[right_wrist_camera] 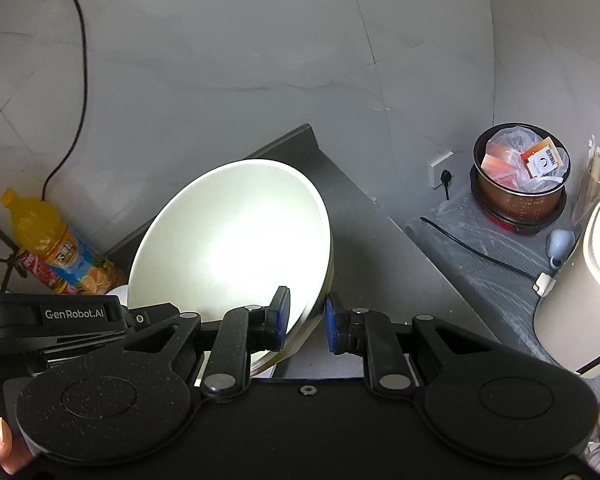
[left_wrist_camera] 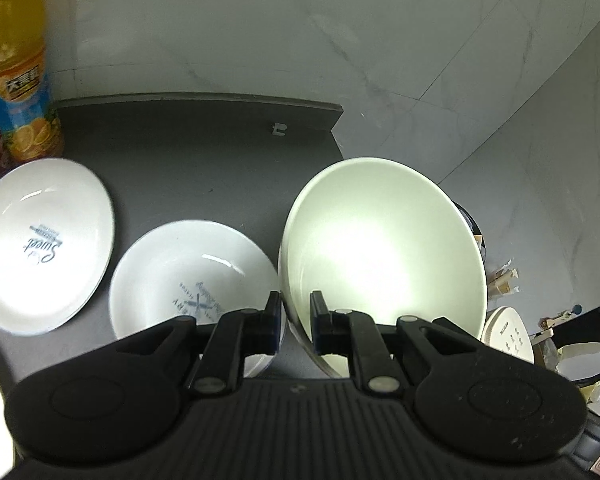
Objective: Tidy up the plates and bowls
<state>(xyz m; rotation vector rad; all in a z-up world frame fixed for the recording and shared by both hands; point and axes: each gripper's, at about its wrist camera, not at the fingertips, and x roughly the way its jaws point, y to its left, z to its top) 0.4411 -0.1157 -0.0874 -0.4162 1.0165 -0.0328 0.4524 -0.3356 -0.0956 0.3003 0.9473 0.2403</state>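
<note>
The back half of the dark counter (left_wrist_camera: 204, 152) lies bare up to the wall — room there for a gripper to pass. The front is crowded: a printed plate (left_wrist_camera: 46, 244) at the left, a second printed dish (left_wrist_camera: 188, 276) just beside it, and a big tilted bowl (left_wrist_camera: 384, 248) on the right, its rim seemingly touching that dish, though glare blurs the edge. An orange juice bottle (left_wrist_camera: 16, 68) blocks the back left corner. In the right wrist view a bare strip of counter (right_wrist_camera: 384, 276) runs along the bowl's right side; past its edge stand a pot (right_wrist_camera: 520, 184) stuffed with packets, a cable (right_wrist_camera: 476, 248) and a pale appliance (right_wrist_camera: 580, 280).
</note>
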